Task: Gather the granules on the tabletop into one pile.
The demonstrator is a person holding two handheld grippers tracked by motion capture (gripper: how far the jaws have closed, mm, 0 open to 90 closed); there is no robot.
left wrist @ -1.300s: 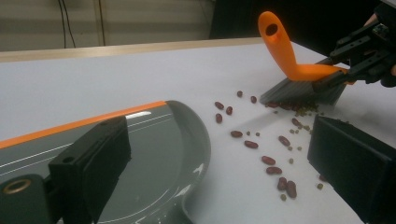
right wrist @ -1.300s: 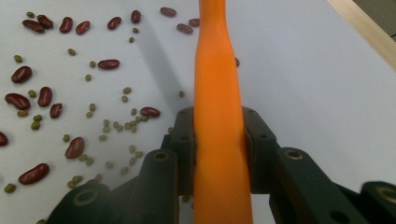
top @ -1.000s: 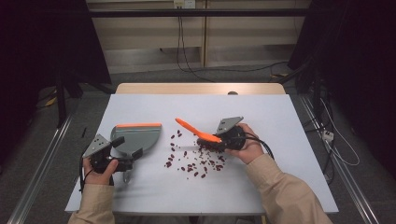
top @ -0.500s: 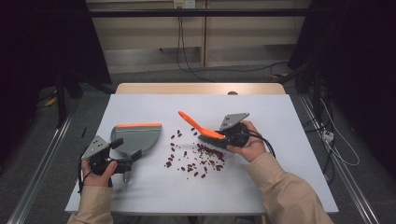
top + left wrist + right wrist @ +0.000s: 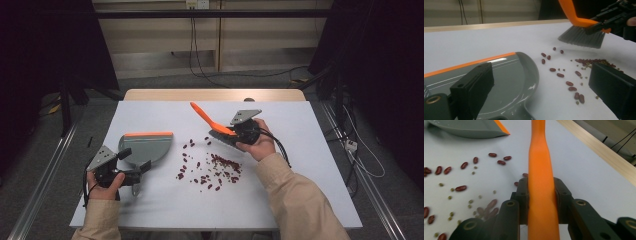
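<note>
a white table spans the high view, with a wooden strip along its far edge. on its left part lies a grey dustpan with an orange lip along its far side, flat on the surface, its stem reaching toward the near left. the left gripper sits at that stem on the near left, held by the person's left hand; in the left gripper view its two black jaws stand wide apart, with the pan and its stem below and between them, and whether they touch the stem cannot be told.

right of centre, the right gripper, held in the right hand, has its jaws clamped on the orange handle of a small brush; the right gripper view shows both pads pressed against the handle's sides. the handle slants up toward the far left, and the grey bristles hang just above the table at the far right edge of the spill.

between pan and brush, a scatter of red kidney beans and smaller green beans lies loose on the table, densest near the brush.
</note>
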